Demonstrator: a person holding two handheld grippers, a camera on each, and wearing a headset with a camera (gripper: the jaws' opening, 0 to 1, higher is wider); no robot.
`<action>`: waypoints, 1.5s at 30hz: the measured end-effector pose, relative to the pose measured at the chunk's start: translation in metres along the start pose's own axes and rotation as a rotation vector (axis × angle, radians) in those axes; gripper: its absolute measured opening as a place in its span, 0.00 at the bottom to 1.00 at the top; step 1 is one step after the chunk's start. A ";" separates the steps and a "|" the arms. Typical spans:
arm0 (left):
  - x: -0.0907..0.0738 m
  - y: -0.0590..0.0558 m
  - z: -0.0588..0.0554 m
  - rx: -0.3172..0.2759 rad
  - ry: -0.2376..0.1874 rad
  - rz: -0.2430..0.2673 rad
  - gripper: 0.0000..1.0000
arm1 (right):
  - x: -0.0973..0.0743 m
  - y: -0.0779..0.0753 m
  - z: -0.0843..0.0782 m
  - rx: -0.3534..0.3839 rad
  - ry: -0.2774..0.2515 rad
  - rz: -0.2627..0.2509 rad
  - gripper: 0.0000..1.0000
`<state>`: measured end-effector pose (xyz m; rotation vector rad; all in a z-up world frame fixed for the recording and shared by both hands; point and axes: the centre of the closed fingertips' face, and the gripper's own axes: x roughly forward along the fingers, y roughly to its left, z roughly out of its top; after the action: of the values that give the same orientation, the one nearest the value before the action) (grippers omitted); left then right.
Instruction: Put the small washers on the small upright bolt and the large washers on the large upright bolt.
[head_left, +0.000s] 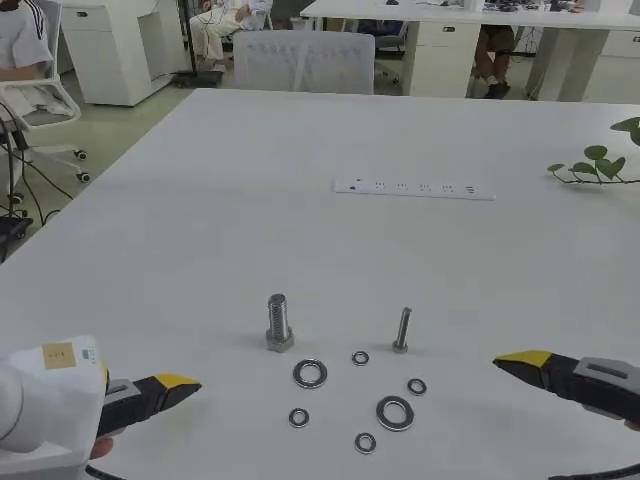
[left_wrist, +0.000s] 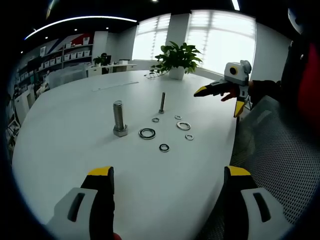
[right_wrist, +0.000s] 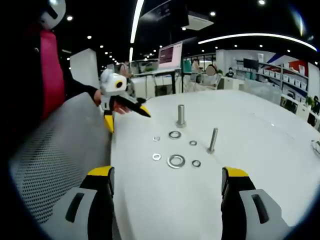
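Left gripper and right gripper gape empty; we should lift one small washer edgewise toward the small bolt.

The setting is an open-plan office or laboratory workspace. The white bench has a power strip recessed in its top, and a mesh-backed chair stands at its far edge. A castor office chair and white cabinets stand to the side, with seated people at further desks. The left gripper view shows large windows, a potted plant and what appear to be storage shelves. The right gripper view shows a lit display screen and recessed ceiling lights.
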<state>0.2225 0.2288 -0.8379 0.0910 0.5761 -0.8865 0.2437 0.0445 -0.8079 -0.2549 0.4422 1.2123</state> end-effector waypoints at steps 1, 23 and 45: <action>0.000 0.000 0.000 0.000 0.000 0.000 0.91 | 0.000 0.000 0.000 0.000 0.000 0.000 0.90; 0.000 0.000 -0.001 0.000 0.001 0.006 0.90 | 0.001 -0.001 -0.002 -0.001 0.005 0.005 0.89; 0.000 0.000 -0.001 -0.003 0.004 0.008 0.90 | 0.001 -0.001 -0.004 0.003 0.010 0.010 0.89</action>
<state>0.2224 0.2294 -0.8390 0.0921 0.5807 -0.8773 0.2446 0.0433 -0.8125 -0.2570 0.4542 1.2202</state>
